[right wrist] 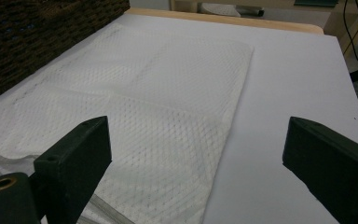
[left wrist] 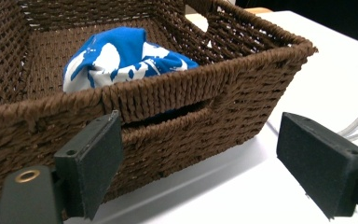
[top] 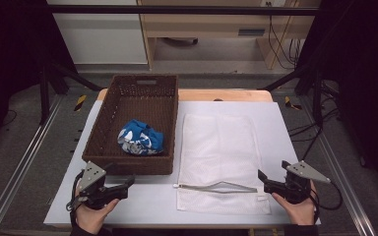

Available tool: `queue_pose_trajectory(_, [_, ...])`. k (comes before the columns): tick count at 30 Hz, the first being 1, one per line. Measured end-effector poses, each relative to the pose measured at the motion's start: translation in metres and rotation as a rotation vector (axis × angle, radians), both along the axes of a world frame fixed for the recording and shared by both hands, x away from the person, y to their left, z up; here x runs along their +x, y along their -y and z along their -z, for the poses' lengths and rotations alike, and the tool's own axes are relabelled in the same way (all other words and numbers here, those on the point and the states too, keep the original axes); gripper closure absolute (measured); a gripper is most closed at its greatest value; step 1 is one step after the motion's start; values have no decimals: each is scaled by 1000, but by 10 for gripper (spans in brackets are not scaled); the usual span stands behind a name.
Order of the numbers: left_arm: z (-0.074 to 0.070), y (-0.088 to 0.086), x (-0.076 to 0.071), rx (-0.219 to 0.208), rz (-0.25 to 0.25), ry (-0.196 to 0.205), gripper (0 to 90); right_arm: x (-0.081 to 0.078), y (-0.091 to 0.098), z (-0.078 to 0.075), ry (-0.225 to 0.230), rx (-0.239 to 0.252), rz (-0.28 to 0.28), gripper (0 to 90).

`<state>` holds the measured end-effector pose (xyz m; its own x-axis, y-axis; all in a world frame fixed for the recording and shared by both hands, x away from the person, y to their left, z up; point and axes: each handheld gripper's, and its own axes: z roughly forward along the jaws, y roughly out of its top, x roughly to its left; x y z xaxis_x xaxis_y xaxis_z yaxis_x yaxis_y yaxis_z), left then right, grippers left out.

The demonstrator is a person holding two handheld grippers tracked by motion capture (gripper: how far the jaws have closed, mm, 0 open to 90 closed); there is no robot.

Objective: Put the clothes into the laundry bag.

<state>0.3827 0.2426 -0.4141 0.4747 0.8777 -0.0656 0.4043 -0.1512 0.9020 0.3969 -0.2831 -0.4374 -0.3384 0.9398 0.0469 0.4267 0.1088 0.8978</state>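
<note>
- Nearest my cameras are the two tools: the left tool point(top: 128, 183) sits at the near left of the bench point(top: 285, 147), just short of the basket point(top: 133, 169); the right tool point(top: 262, 176) sits at the near right, beside the mesh bag point(top: 216, 142). Both have their jaws spread wide with nothing between them.
- Bundled in the near part of the basket lies the blue-and-white cloth point(left wrist: 121, 58), close behind the near wall.
- I judge the cloth light, soft and limp. It should crumple under a pinch and trail when lifted, so I would take a raised fold on top of the bundle, coming in over the rim rather than through the handle slot point(left wrist: 168, 116).
- I read the mesh bag as equally light and floppy. It lies flat and thin on the bench, so its layers will be hard to separate; the zipper point(top: 216, 187) along the near edge, which looks partly open, seems the best place to grip.
- By contrast the woven basket looks stiff and should stay put.
- From the left gripper view, the basket wall hides the lower half of the cloth, so I cannot tell what garment it is or how it is folded.
- From the right gripper view, the left-hand jaw covers part of the zipper and the bag's near corner is cut off.
- Whether the bag's mouth really gapes, I cannot make out.
</note>
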Motion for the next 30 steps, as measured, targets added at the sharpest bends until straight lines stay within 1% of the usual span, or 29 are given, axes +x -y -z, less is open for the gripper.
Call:
queue_pose_trajectory(4, [-3, -1, 1, -4, 2, 3, 142, 0, -2, 0, -1, -1, -2, 82])
queue_pose_trajectory(7, [-9, -3, 2, -10, 3, 6, 137, 0, -3, 0, -4, -6, -19, 89])
queue_pose_trajectory(10, [-11, -4, 2, -13, 1, 14, 137, 0, -5, 0, -8, -7, -20, 88])
queue_pose_trajectory(18, [-25, -5, 11, -3, -7, 36, 139, 0, -9, 1, -6, -8, -28, 84])
queue_pose_trajectory(19, [-27, -6, 12, -8, -9, 38, 139, 1, -9, 1, -4, -7, -28, 83])
queue_pose_trajectory(21, [-29, -7, 16, -16, -13, 39, 140, 1, -9, 1, -8, -3, -29, 80])
queue_pose_trajectory(26, [-34, -7, 23, -13, -11, 38, 142, 1, -10, 3, -12, -10, -27, 78])
queue_pose_trajectory(28, [-36, -6, 26, -20, -11, 41, 142, 1, -10, 2, -7, -5, -27, 78])
queue_pose_trajectory(30, [-37, -6, 28, -14, -12, 40, 144, 1, -9, 1, -1, 0, -25, 79])
